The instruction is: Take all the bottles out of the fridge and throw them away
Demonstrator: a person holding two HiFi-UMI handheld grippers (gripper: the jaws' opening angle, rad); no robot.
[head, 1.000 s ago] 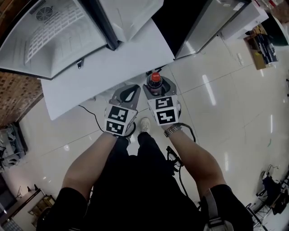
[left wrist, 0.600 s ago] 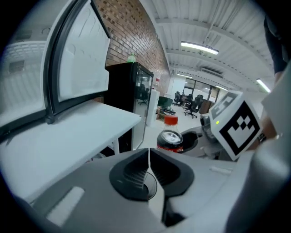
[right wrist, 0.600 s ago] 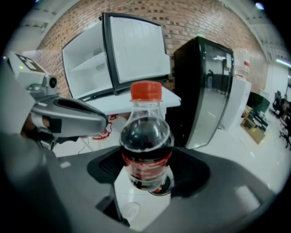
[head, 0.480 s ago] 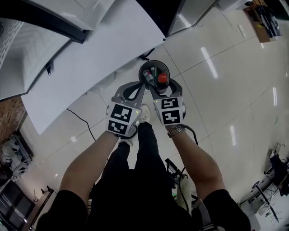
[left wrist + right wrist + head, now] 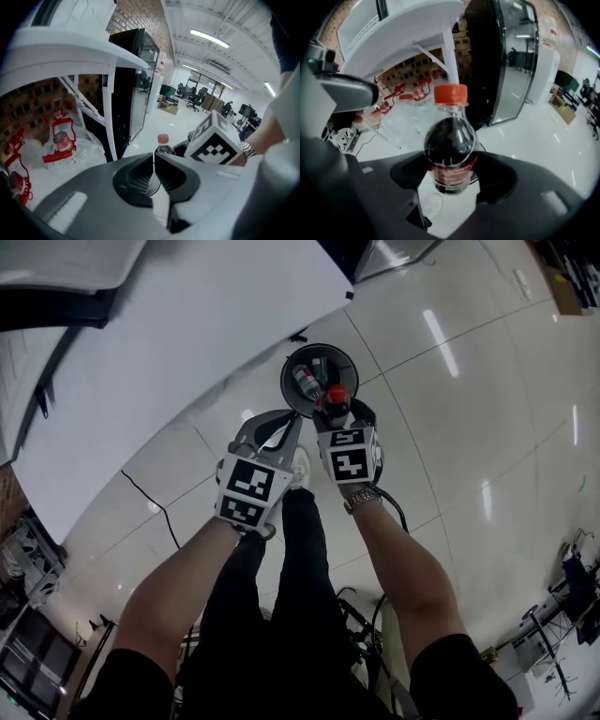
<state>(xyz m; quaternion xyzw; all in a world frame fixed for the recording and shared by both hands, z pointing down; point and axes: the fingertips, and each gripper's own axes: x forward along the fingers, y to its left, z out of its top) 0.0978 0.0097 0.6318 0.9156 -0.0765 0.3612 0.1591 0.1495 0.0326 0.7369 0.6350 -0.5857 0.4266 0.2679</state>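
The right gripper holds a dark cola bottle with a red cap, and its jaws are closed on the bottle's lower body so that the bottle stands upright between them. In the head view the bottle shows at the near rim of a round black bin on the pale tiled floor. Other bottles already lie inside the bin. The left gripper is just left of the right one, with its jaws pressed together on nothing. A large white panel lies to the far left.
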